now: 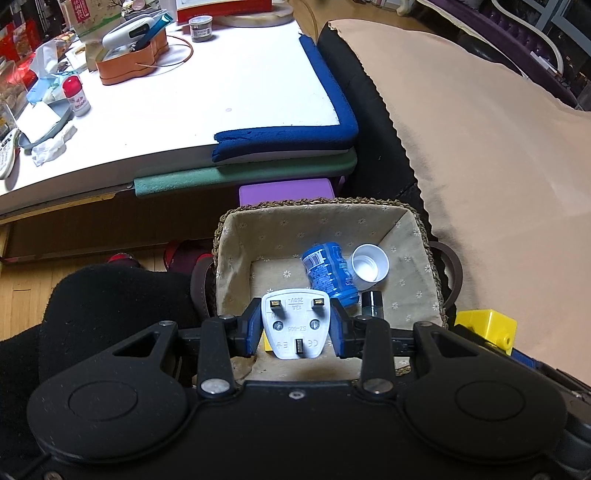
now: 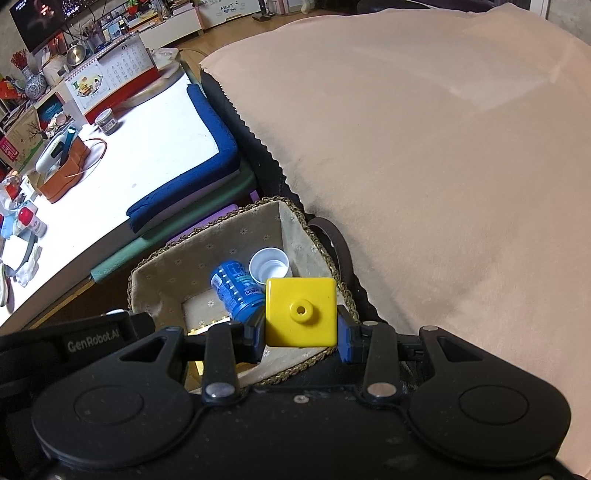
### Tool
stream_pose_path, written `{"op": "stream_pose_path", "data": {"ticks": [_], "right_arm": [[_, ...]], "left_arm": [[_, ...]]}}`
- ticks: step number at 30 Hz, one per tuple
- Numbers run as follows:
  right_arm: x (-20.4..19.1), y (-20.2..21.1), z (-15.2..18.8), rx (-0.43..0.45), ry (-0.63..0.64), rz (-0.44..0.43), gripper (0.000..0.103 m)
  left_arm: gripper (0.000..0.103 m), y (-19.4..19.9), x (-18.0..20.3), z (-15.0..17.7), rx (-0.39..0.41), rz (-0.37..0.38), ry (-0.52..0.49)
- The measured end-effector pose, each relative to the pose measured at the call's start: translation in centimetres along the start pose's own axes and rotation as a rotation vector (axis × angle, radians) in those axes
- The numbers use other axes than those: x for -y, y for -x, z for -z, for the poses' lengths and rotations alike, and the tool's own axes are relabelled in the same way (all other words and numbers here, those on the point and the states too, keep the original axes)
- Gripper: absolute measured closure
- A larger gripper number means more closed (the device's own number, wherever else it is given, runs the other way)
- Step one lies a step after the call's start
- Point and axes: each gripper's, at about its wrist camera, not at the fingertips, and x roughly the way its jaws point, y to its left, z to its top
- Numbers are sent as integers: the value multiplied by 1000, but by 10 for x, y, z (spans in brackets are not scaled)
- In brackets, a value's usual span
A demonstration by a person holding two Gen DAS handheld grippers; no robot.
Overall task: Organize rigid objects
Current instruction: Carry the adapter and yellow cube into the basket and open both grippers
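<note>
My left gripper (image 1: pixel 295 325) is shut on a white three-pin plug adapter (image 1: pixel 295 323), held above the near side of a woven basket (image 1: pixel 413 218) with a flowered cloth lining. In the basket lie a blue can (image 1: pixel 328 271), a white cap (image 1: pixel 370 266) and a small dark cylinder (image 1: pixel 373 302). My right gripper (image 2: pixel 301 326) is shut on a yellow block (image 2: pixel 301 312), held over the basket's right rim (image 2: pixel 295 212). The blue can (image 2: pixel 236 291) and white cap (image 2: pixel 269 266) show below it. The yellow block also shows in the left wrist view (image 1: pixel 485 326).
A white table (image 1: pixel 221 92) with blue and green foam edge padding stands behind the basket, holding an orange box (image 1: pixel 129 61), a small jar (image 1: pixel 201 29) and a red-capped bottle (image 1: pixel 75 96). A beige cloth (image 2: pixel 443 166) covers the surface to the right.
</note>
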Motion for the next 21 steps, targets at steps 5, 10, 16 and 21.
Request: {"op": "stream_pose_path", "data": {"ticks": [5, 10, 16, 21], "right_arm": [[-6, -7, -5, -10, 13, 8, 67], [-10, -12, -6, -12, 5, 8, 67], [-10, -17, 0, -23, -1, 14, 67], [-9, -18, 0, -15, -6, 22, 59]], "left_arm": [[67, -1, -1, -1, -6, -3, 9], [67, -2, -2, -1, -10, -4, 23], [66, -3, -1, -1, -9, -16, 18], [53, 0, 0, 0, 7, -28, 14]]}}
